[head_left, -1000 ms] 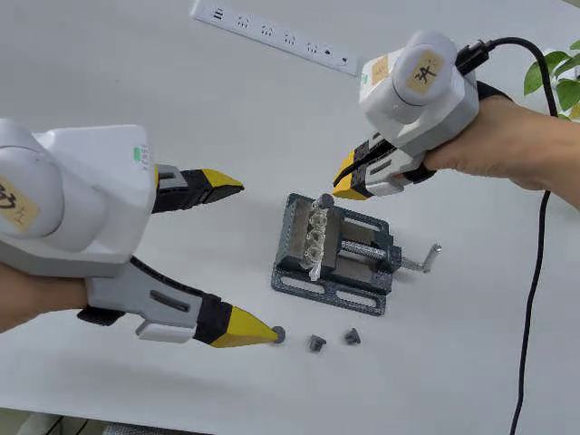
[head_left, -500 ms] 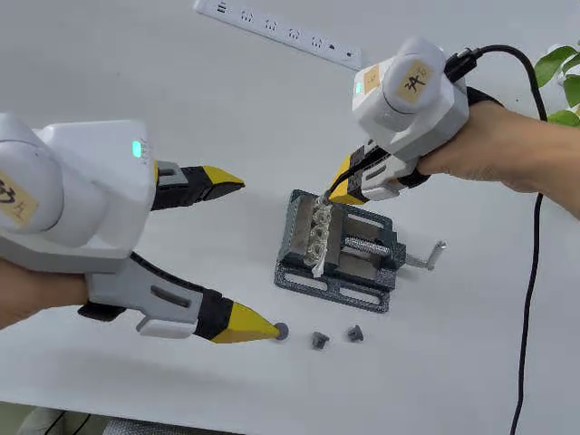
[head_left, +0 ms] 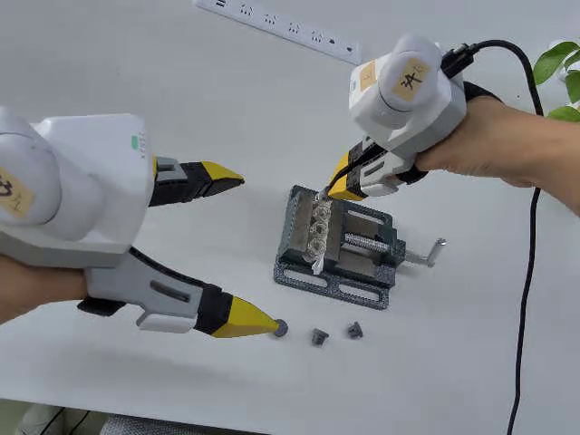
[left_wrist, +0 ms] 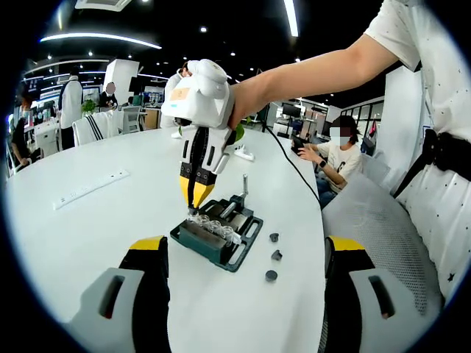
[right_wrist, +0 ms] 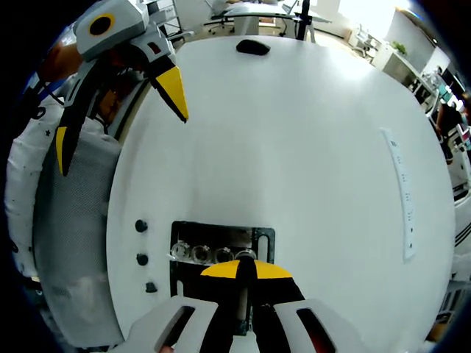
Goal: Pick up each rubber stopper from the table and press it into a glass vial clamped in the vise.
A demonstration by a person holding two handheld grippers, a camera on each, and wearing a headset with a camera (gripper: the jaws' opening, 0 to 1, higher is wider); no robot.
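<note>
Head view, right tongs (head_left: 324,192): had dropped onto the far-end vial (head_left: 323,210) in the vise (head_left: 337,275), pinched narrow, likely pressing a stopper home.
Left tongs (head_left: 261,255): wide, empty.
Loose stoppers (head_left: 318,336): three on the table (head_left: 181,91), before the vise.

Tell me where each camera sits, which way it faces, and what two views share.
Head view: on the headset, looking down at the vise; left gripper, right gripper and right hand show.
Left gripper view: on the left gripper, facing the vise; own open jaws below, person's arm and shirt right.
Right gripper view: on the right gripper, looking down on the vials; own shut jaws below, left gripper upper left.
Both gripper views share three loose stoppers beside the vise.
</note>
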